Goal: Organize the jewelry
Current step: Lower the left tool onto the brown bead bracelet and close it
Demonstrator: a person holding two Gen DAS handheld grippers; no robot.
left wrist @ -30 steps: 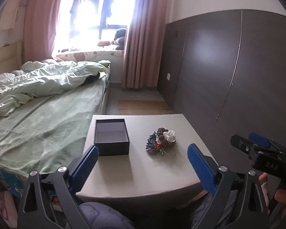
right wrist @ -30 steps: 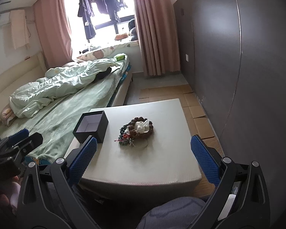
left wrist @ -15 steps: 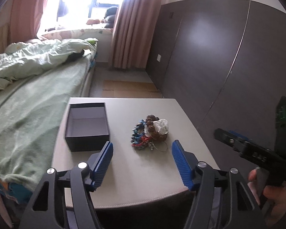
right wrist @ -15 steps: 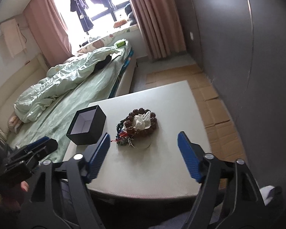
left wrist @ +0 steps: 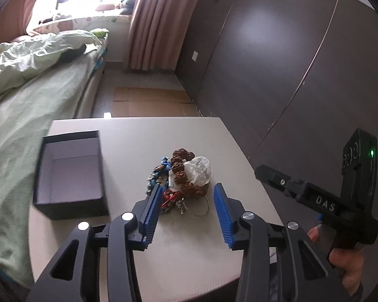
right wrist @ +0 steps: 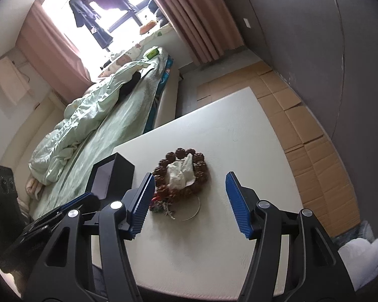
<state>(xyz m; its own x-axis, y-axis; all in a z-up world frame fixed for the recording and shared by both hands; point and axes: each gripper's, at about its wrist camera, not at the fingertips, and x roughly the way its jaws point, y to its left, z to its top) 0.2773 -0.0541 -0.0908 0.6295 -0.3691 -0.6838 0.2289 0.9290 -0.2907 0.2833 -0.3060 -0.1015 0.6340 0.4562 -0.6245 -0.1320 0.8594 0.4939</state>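
Note:
A heap of jewelry lies mid-table: a brown bead bracelet (left wrist: 180,173) around a small clear bag (left wrist: 199,172), blue beads (left wrist: 155,176), red and silver pieces and a thin wire ring. It shows in the right wrist view too (right wrist: 181,173). An open, empty black box (left wrist: 69,173) stands left of it, also in the right wrist view (right wrist: 112,176). My left gripper (left wrist: 187,210) is open, its fingers just short of the heap. My right gripper (right wrist: 189,202) is open, just above and short of the heap.
The low white table (left wrist: 189,246) stands between a bed with green bedding (left wrist: 17,115) on the left and a dark wall of panels (left wrist: 277,75) on the right. Cardboard sheets (right wrist: 312,151) cover the floor beyond the table.
Both grippers have moved forward and down toward the jewelry heap, and both have narrowed their opening while staying open.

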